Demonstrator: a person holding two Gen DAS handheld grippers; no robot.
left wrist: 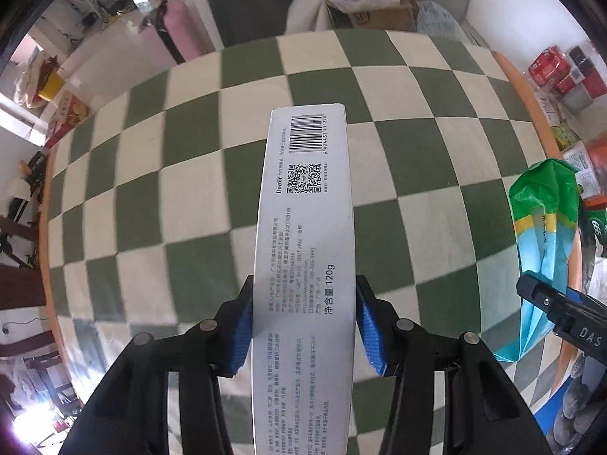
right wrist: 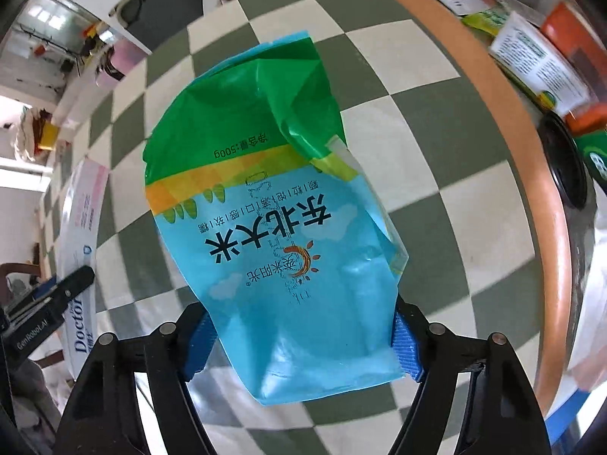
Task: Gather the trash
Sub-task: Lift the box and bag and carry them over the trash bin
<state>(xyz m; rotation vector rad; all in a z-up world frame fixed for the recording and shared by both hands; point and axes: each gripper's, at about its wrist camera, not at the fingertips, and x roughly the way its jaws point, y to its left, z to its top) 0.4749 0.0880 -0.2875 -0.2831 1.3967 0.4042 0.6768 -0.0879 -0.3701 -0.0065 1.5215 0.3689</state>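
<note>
My left gripper (left wrist: 303, 326) is shut on a long white toothpaste box (left wrist: 307, 204) with a barcode and QR code, holding it above the green-and-cream checkered tablecloth (left wrist: 151, 174). My right gripper (right wrist: 299, 341) is shut on an empty blue-and-green rice bag (right wrist: 265, 204), held above the same cloth. The rice bag (left wrist: 542, 242) and right gripper (left wrist: 561, 303) show at the right of the left wrist view. The toothpaste box (right wrist: 81, 250) and left gripper (right wrist: 57, 295) show at the left of the right wrist view.
The round table has an orange-tan rim (right wrist: 531, 159). Beyond it on the right lie several boxes and packets (right wrist: 538, 64) and a dark round object (right wrist: 565, 159). A cardboard box with white cloth (left wrist: 371, 3) stands behind the table.
</note>
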